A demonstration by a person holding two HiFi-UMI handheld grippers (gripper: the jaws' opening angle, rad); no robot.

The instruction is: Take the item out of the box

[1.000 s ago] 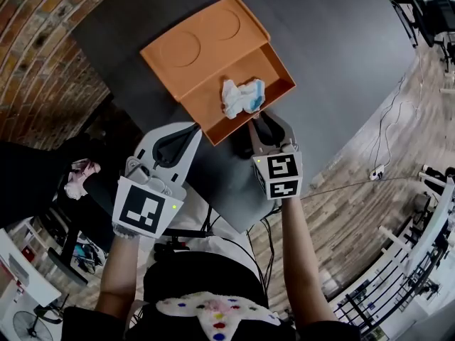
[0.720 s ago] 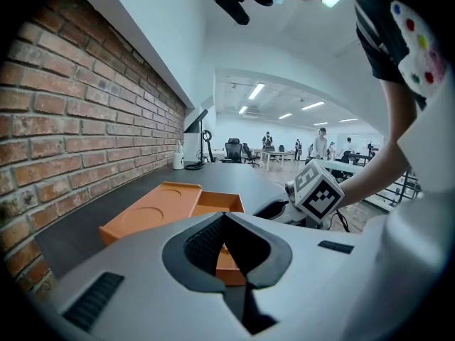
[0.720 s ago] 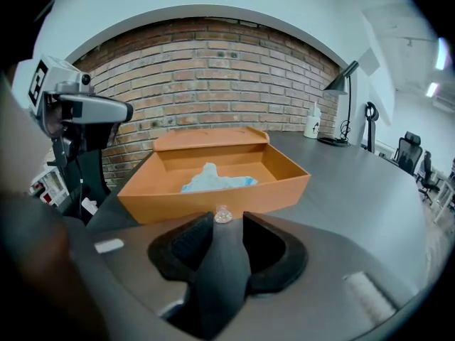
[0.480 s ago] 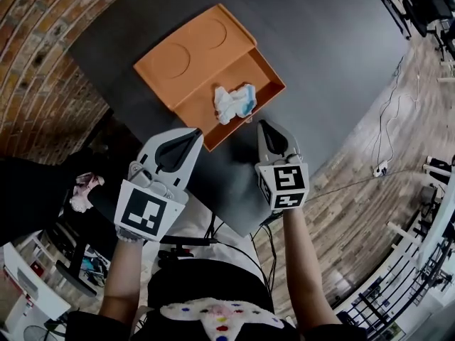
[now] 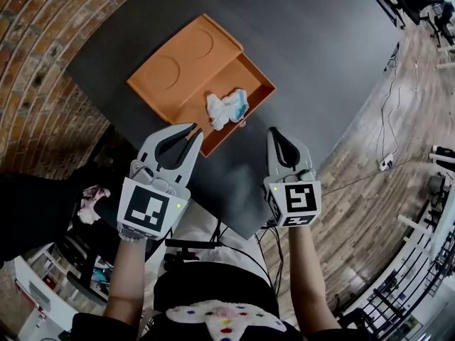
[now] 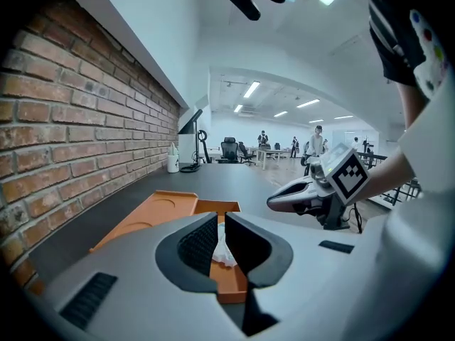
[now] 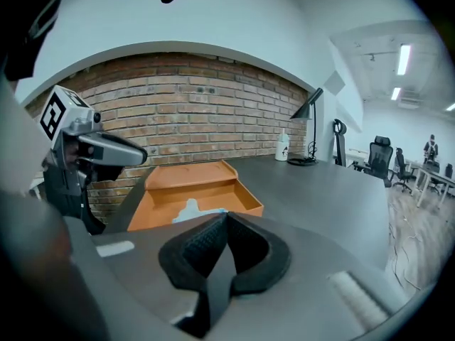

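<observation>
An orange box (image 5: 259,84) lies open on the dark table, its lid (image 5: 178,66) folded back toward the brick wall. A crumpled white and blue item (image 5: 226,107) rests in the tray near its front edge. My left gripper (image 5: 193,128) hovers just short of the box's near corner. Its jaws are opening, a narrow gap shows, and nothing is between them. In the left gripper view the item (image 6: 225,251) shows through that gap, farther off. My right gripper (image 5: 273,131) is shut and empty, a little back from the box. The right gripper view has the box (image 7: 213,190) ahead.
The dark grey table (image 5: 306,62) runs along a brick wall (image 5: 43,55); its near edge is right under both grippers. A white bottle (image 7: 284,146) and a desk lamp (image 7: 307,112) stand at the table's far end. Beyond lies an office floor with chairs and cables.
My right gripper has drawn back from the box's front edge and shut with nothing in it. The item still lies in the tray. The left gripper has stayed near the box's corner.
</observation>
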